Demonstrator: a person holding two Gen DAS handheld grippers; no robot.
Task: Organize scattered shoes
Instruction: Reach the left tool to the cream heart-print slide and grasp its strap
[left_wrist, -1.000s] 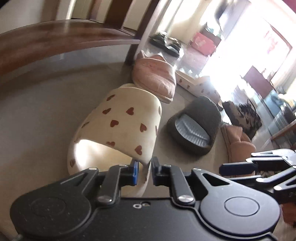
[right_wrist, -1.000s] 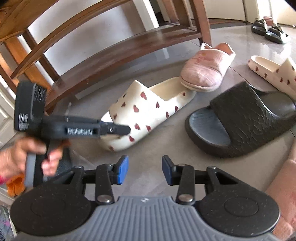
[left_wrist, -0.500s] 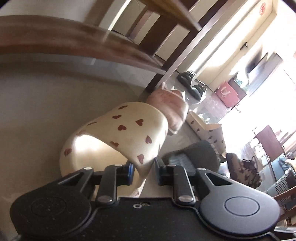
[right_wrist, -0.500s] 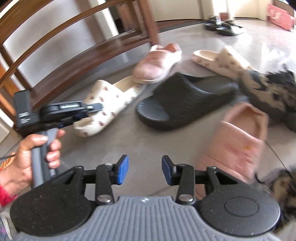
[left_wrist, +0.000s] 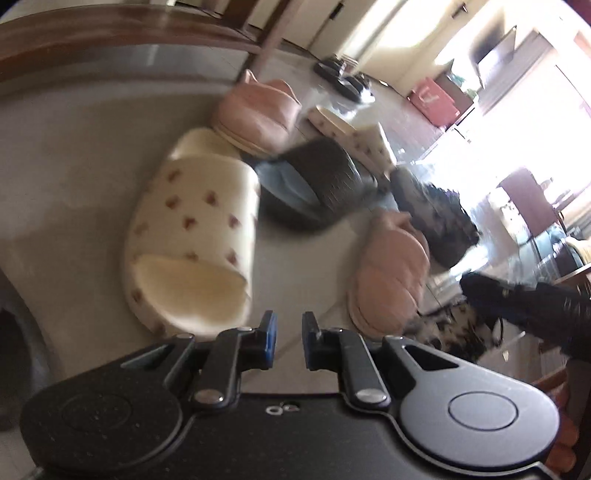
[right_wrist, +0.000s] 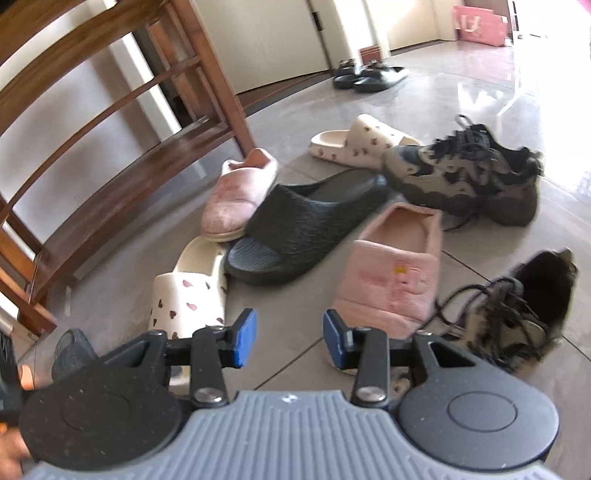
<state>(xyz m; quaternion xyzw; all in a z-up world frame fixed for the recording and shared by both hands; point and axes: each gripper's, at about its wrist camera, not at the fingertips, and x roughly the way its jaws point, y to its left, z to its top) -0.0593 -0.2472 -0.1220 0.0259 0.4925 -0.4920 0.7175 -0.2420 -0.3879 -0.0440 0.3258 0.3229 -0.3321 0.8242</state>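
Note:
A cream slipper with red hearts (left_wrist: 192, 236) (right_wrist: 188, 291) lies flat on the tiled floor, its open toe toward me. My left gripper (left_wrist: 286, 339) hovers just right of its toe; the jaws are closing, a narrow gap is left and nothing is between them. My right gripper (right_wrist: 286, 341) stands open and empty above bare floor, with a pink fleece slipper (right_wrist: 391, 280) just ahead on its right. A black slide (right_wrist: 306, 221), a second pink slipper (right_wrist: 240, 195) and the other heart slipper (right_wrist: 362, 144) lie beyond.
Two camouflage lace-up sneakers (right_wrist: 465, 173) (right_wrist: 517, 314) lie at the right. A wooden bench (right_wrist: 122, 140) runs along the left wall. A pair of dark sandals (right_wrist: 369, 75) sits far back by the door. Part of a dark shoe (right_wrist: 72, 354) shows at lower left.
The heart slipper, earlier raised at the left fingertips, now lies flat on the floor apart from them. The right gripper has risen and swung right, bringing the sneakers into view.

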